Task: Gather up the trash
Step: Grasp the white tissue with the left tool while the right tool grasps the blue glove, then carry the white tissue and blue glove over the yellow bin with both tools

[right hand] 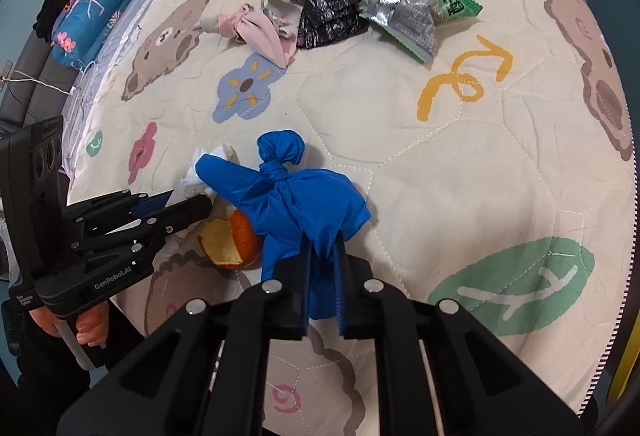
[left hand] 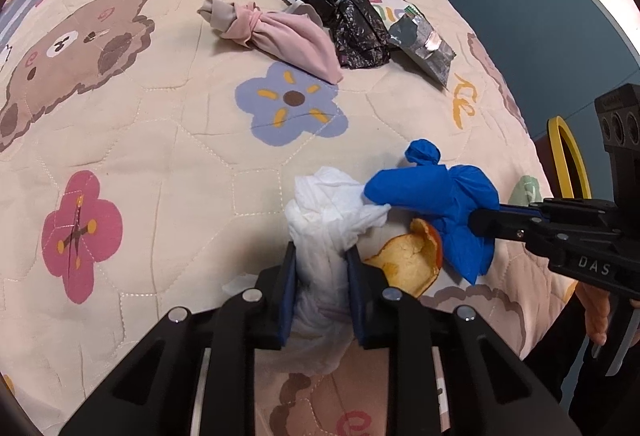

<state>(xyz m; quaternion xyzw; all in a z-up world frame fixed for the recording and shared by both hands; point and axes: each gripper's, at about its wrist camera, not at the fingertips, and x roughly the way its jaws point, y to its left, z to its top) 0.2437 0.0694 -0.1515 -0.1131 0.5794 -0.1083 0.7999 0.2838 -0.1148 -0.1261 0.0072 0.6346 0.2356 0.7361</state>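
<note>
Near the quilt's (left hand: 160,140) near edge, a crumpled white tissue (left hand: 324,212) is pinched by the left gripper (left hand: 322,268), and a knotted blue plastic bag (right hand: 296,204) by the right gripper (right hand: 323,260).

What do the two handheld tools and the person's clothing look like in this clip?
Both the left tool and right tool are matte black plastic with blue pads inside the fingers and round silver pins on the linkages. White lettering marks their sides. The hand grips a pale handle; dark clothing shows nearby.
</note>
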